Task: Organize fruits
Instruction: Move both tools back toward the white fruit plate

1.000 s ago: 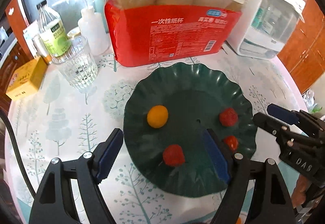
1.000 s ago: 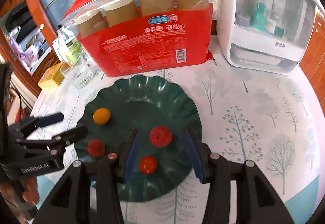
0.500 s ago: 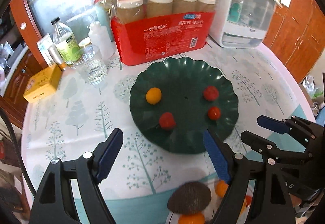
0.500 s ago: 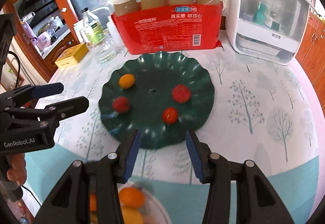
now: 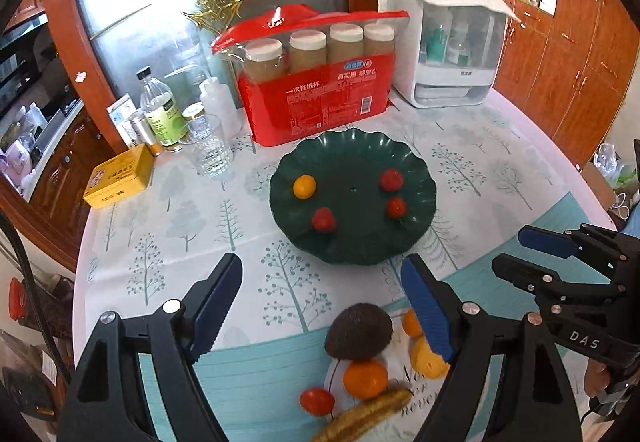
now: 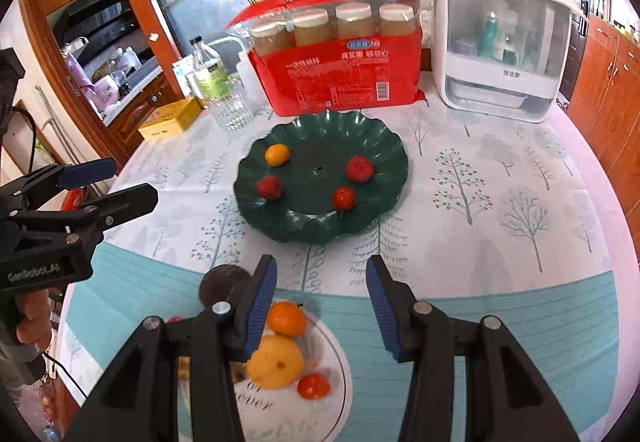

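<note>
Banana point(image 5: 366, 416) lies aslant, tip toward avocado point(image 5: 358, 330); left gripper point(image 5: 324, 306), right gripper point(image 6: 320, 298) parted, empty.

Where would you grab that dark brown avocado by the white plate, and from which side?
Probably across the avocado's rounded middle, coming from above. It lies on the near table edge beside the white plate, oranges crowding its plate side, so a top approach looks clearest. The left claw, open and empty, seems nearest.
</note>
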A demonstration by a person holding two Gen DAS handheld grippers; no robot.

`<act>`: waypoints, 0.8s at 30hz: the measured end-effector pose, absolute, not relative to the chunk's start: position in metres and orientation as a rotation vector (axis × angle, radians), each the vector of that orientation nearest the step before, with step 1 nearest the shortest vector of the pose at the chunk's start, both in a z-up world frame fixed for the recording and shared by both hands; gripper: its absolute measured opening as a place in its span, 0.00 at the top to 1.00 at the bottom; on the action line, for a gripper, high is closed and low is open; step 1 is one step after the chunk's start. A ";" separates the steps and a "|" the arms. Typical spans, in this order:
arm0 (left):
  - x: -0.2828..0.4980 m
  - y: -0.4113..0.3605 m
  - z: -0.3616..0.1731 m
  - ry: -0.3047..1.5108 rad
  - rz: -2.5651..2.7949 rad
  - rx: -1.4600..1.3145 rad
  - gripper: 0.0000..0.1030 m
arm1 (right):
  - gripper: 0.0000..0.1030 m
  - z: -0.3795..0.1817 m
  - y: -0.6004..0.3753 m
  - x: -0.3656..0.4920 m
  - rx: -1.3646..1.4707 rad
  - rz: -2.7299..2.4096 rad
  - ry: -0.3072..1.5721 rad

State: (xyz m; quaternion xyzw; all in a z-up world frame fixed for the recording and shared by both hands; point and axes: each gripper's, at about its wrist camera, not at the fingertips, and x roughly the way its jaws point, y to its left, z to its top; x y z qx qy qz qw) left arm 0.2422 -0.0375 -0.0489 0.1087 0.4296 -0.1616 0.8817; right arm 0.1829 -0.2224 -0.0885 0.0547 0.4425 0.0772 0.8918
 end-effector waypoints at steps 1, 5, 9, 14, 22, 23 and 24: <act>0.236 -0.035 -0.045 0.893 -0.340 0.221 0.22 | 0.54 -0.085 -0.222 0.178 0.113 0.167 0.914; 0.212 -0.028 -0.034 0.882 -0.342 0.197 0.22 | 0.54 -0.074 -0.219 0.159 0.108 0.195 0.902; 0.191 -0.023 -0.028 0.880 -0.339 0.199 0.22 | 0.54 -0.070 -0.217 0.142 0.112 0.214 0.905; 0.166 -0.015 -0.030 0.880 -0.334 0.208 0.22 | 0.54 -0.069 -0.213 0.125 0.092 0.217 0.911; 0.142 0.005 -0.047 0.911 -0.323 0.194 0.22 | 0.54 -0.074 -0.203 0.104 0.053 0.245 0.913; 0.139 0.007 -0.051 0.918 -0.325 0.191 0.22 | 0.55 -0.076 -0.201 0.101 0.044 0.250 0.911; 0.138 0.008 -0.054 0.922 -0.326 0.191 0.22 | 0.55 -0.078 -0.199 0.099 0.039 0.256 0.911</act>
